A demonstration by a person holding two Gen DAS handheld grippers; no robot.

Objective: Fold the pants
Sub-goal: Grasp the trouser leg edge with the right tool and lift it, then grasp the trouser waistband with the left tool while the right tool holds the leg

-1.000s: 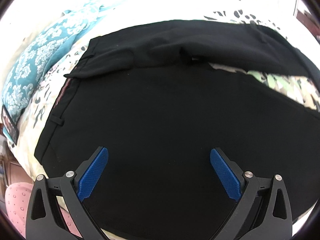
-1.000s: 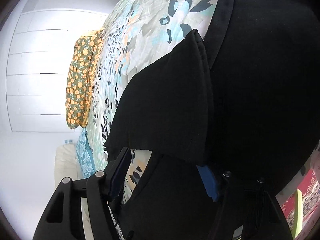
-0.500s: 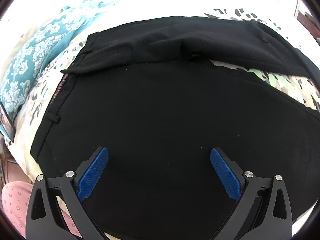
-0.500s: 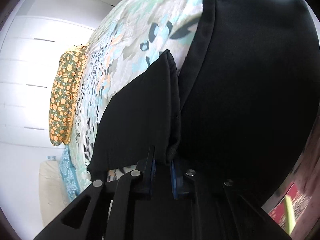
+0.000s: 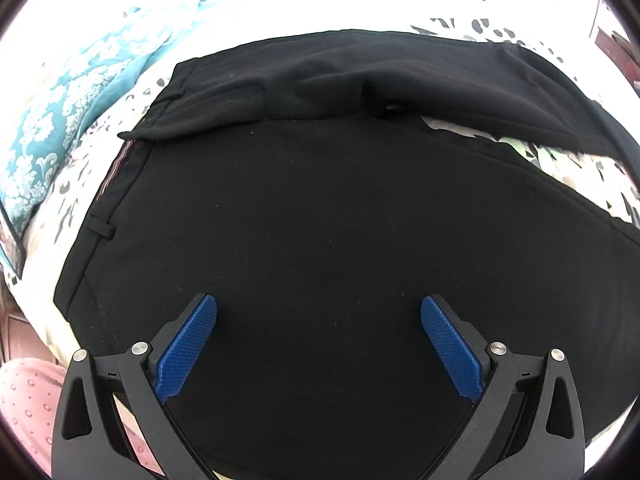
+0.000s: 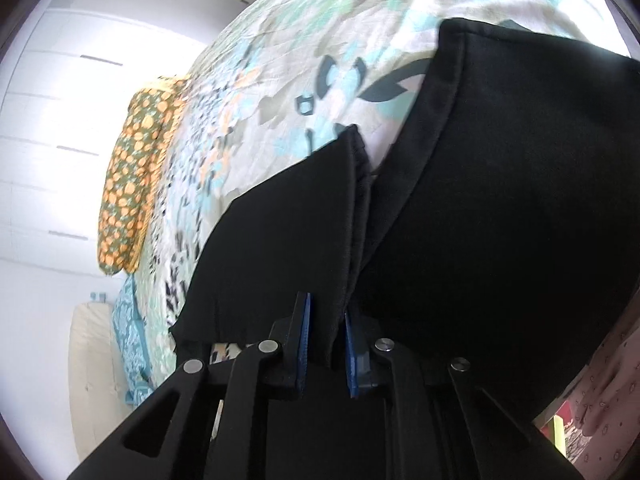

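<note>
One pants (image 5: pixel 320 220) – two pillows (image 6: pixel 132 184)

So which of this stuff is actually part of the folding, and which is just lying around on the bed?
In the job:
- black pants
- right tongs, shut on a pant leg
- left tongs, open above the pants

Just lying about:
- floral bedspread
- orange patterned pillow
- teal patterned pillow

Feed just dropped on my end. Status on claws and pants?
Left claw open above the black pants. Right claw shut on a pant-leg fold. Nothing in the way on the floral bedspread.
</note>
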